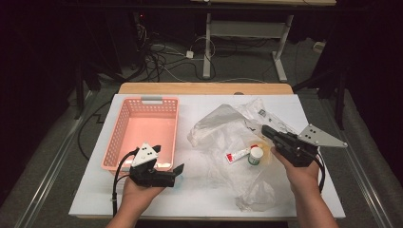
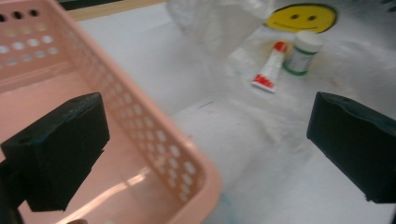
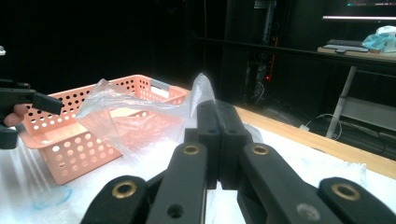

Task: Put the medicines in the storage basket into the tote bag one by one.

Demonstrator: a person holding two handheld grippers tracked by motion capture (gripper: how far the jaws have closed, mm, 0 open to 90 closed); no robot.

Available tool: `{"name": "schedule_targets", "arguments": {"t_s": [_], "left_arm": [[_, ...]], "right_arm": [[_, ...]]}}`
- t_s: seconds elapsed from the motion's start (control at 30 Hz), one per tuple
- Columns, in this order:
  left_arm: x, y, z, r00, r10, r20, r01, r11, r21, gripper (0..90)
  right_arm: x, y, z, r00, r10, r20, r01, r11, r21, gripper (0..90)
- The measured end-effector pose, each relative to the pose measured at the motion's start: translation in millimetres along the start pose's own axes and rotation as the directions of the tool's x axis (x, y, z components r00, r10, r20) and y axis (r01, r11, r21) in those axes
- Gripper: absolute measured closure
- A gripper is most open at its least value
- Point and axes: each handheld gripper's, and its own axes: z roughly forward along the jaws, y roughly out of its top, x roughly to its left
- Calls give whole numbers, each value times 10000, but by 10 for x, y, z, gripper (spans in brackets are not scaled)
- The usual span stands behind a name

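A clear plastic bag [image 1: 237,142] sprawls on the white bench [image 1: 95,190] right of the pink basket [image 1: 142,130], long axis running away from the person; the right tool [image 1: 266,131] pinches its film (contents blurred), and the left tool [image 1: 178,172], jaws wide and empty, hovers at the basket's near corner.

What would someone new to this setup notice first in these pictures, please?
Probably the pink basket on the table's left side, with the open left hand-held gripper at its near right corner. Next comes the crumpled clear plastic bag at centre right, pinched by the shut right hand-held gripper, with a small tube and a white bottle beside it.
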Motion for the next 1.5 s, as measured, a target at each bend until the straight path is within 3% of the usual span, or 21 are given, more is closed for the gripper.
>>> {"name": "schedule_targets", "arguments": {"t_s": [0.37,0.57,0.7,0.83,0.97,1.03,1.1,1.23,1.3,1.37,1.5], "left_arm": [[361,-89,-147,9935,-649,-932,658,9978,63,15],[534,-147,-272,9845,-910,-1497,928,9957,51,21],[626,-171,-296,9800,-1319,-1487,1328,9911,-39,20],[640,-163,-277,9801,-1388,-1416,1413,9899,73,51],[666,-113,-238,9803,-1605,-1153,1639,9863,208,152],[657,-75,-220,9812,-1514,-1195,1586,9859,532,194],[644,-33,-205,9864,-1301,-1002,1404,9846,1039,272],[620,58,-170,9875,-1175,-1049,1375,9680,2098,326],[618,100,-143,9866,-1137,-1172,1414,9538,2650,343],[615,129,-141,9867,-1022,-1267,1355,9470,2912,470],[622,163,-133,9880,-1088,-1097,1390,9356,3245,605]], "right_arm": [[-14,-8,-3,10000,-31,23,31,10000,8,900],[-16,-16,-2,10000,30,37,-30,10000,49,900],[-11,-19,5,10000,42,40,-42,10000,63,900],[7,-5,7,9999,116,50,-116,9999,18,900],[9,-14,21,10000,2,5,-2,9999,107,900],[-8,-25,20,9999,109,15,-109,9999,113,900],[-25,-37,15,9999,108,19,-109,9998,157,900],[-31,-37,8,9999,151,46,-151,9998,104,900],[-20,-29,5,9999,108,38,-109,9999,113,900],[-15,-24,3,10000,87,29,-87,9999,109,900],[-11,-35,21,10000,26,-4,-26,9999,147,900]]}}
